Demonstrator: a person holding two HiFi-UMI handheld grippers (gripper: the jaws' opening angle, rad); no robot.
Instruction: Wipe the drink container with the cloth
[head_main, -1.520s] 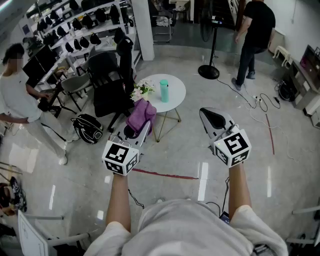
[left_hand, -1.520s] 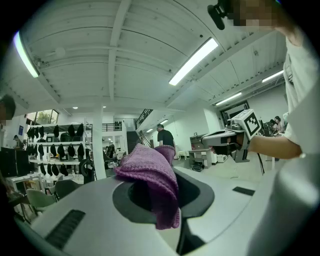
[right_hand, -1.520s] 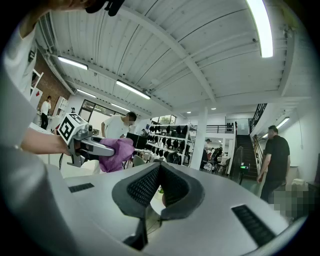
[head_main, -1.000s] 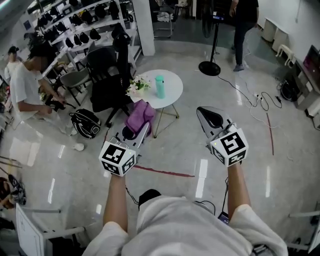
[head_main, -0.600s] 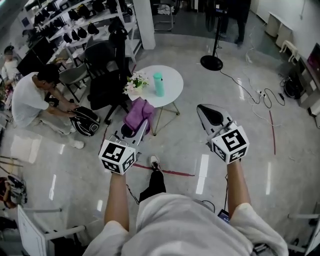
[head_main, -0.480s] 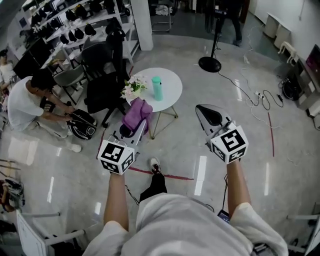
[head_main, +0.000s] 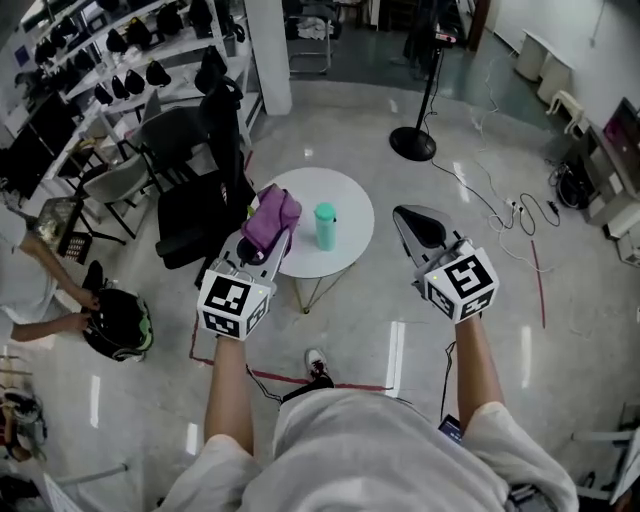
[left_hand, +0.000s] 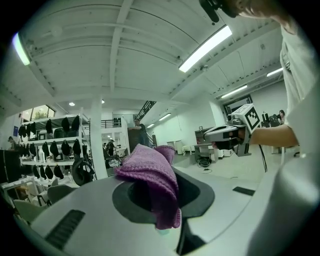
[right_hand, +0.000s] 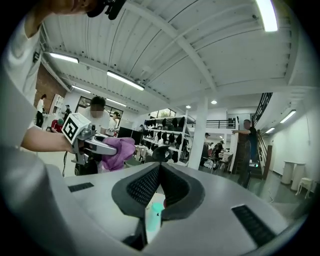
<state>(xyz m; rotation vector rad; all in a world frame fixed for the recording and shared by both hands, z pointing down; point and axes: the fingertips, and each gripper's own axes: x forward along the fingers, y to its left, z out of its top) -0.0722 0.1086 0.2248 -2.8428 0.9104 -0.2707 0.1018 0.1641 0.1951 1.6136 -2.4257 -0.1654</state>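
Note:
A teal drink container (head_main: 325, 226) stands upright on a small round white table (head_main: 352, 200). My left gripper (head_main: 264, 243) is shut on a bunched purple cloth (head_main: 271, 216), which hangs over the table's left edge, just left of the container. In the left gripper view the cloth (left_hand: 151, 174) fills the jaws of the left gripper (left_hand: 161, 202). My right gripper (head_main: 411, 218) is shut and empty, held right of the table at the same height. Through the right gripper (right_hand: 157, 189) the container (right_hand: 155, 214) shows low ahead, with the cloth (right_hand: 118, 150) at the left.
A black office chair (head_main: 195, 210) stands against the table's left side. Shelves of dark gear (head_main: 95, 75) line the far left. A floor stand (head_main: 412, 142) is behind the table, cables (head_main: 520, 210) lie at the right, and a crouched person with a bag (head_main: 115, 322) is at the left.
Both grippers have moved forward together and the table has come much nearer. The cloth, earlier short of the table, now overhangs its left edge. Both grips are unchanged.

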